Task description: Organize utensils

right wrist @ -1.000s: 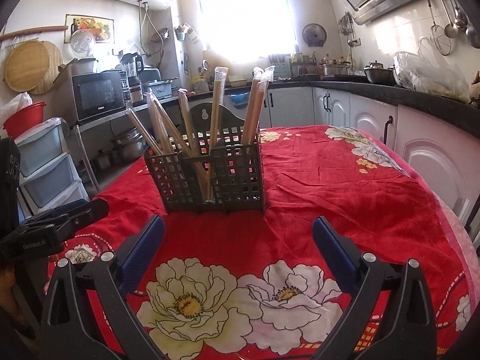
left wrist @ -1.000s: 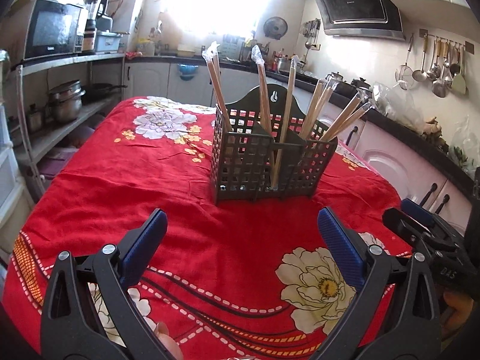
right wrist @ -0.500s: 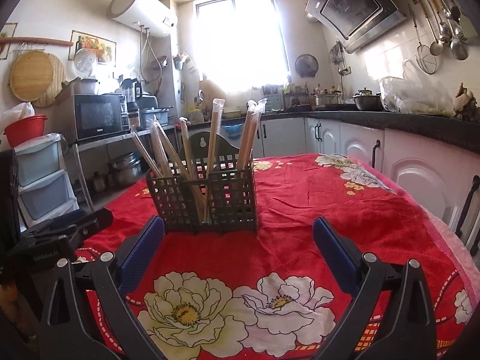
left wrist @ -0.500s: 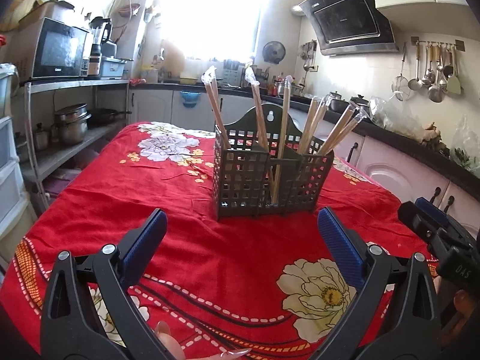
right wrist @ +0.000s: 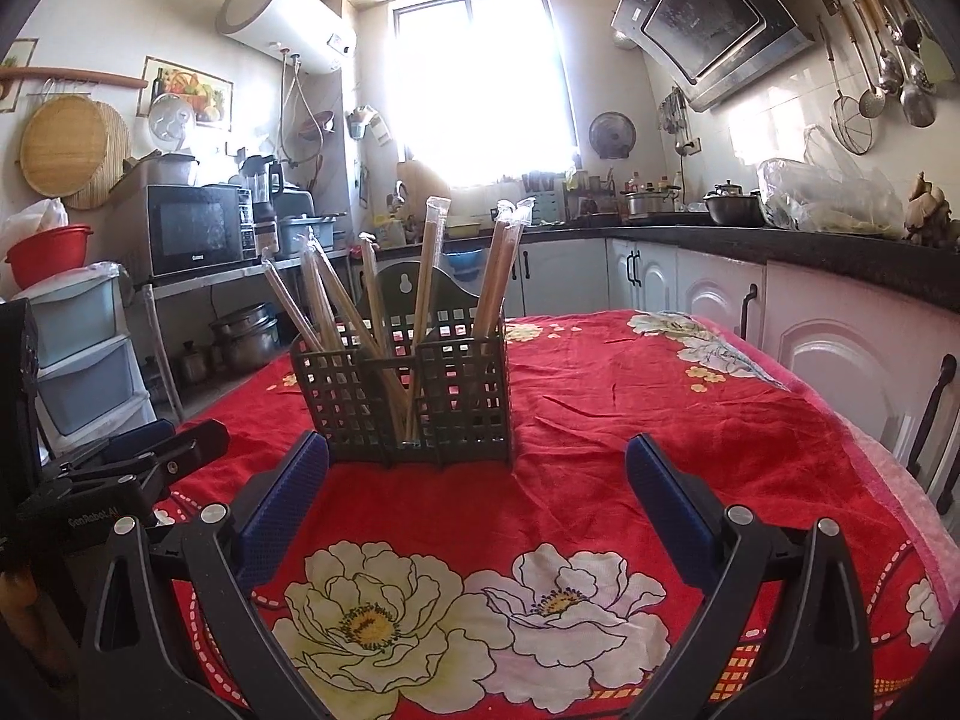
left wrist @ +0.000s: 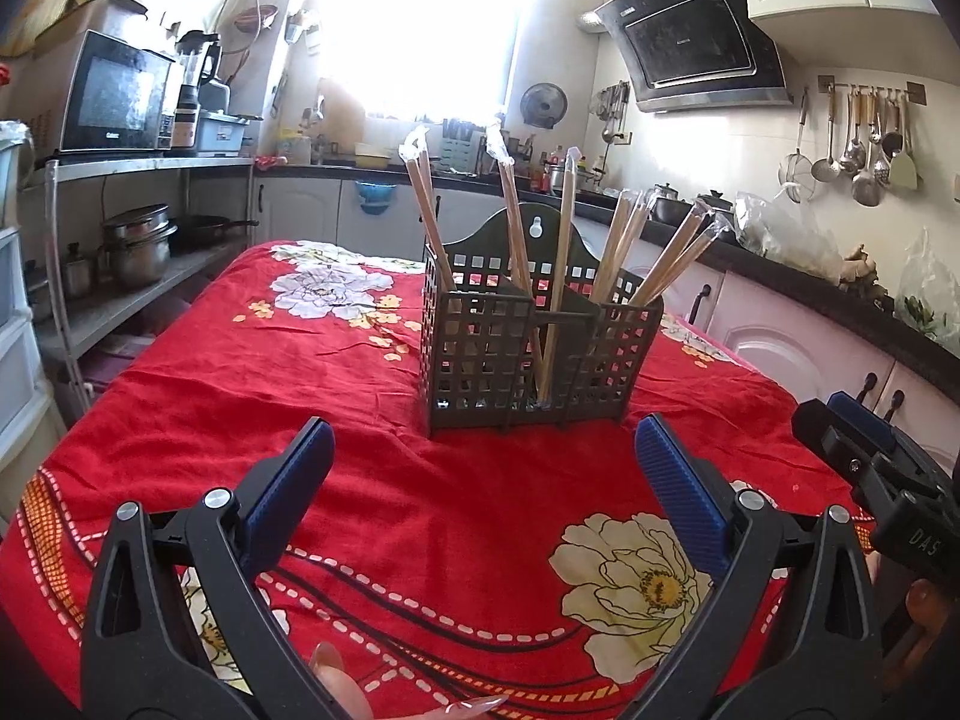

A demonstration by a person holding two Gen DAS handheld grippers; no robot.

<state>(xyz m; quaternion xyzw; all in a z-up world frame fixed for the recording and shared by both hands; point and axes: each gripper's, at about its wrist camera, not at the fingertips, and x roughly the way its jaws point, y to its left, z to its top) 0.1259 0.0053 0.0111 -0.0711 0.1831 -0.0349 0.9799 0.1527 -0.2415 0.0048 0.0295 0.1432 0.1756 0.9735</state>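
1. My left gripper (left wrist: 480, 468) and right gripper (right wrist: 477, 471) both hang spread wide and empty above the red floral tablecloth (left wrist: 240, 396).
2. Just beyond the fingertips stands the dark slotted holder (left wrist: 534, 354), with the wrapped chopsticks (left wrist: 561, 276) upright or leaning in its compartments.
3. I see no loose utensil on the cloth, so sorting looks finished, though the near edge is hidden.
4. Nothing blocks the way between fingers and holder; counters and cabinets (right wrist: 840, 324) sit well beyond.

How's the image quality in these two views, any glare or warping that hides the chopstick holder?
Left wrist view: the window is blown out white, yet the holder stays sharp. Right wrist view: the same glare washes the window, and fisheye bends the counter; the holder reads clearly.
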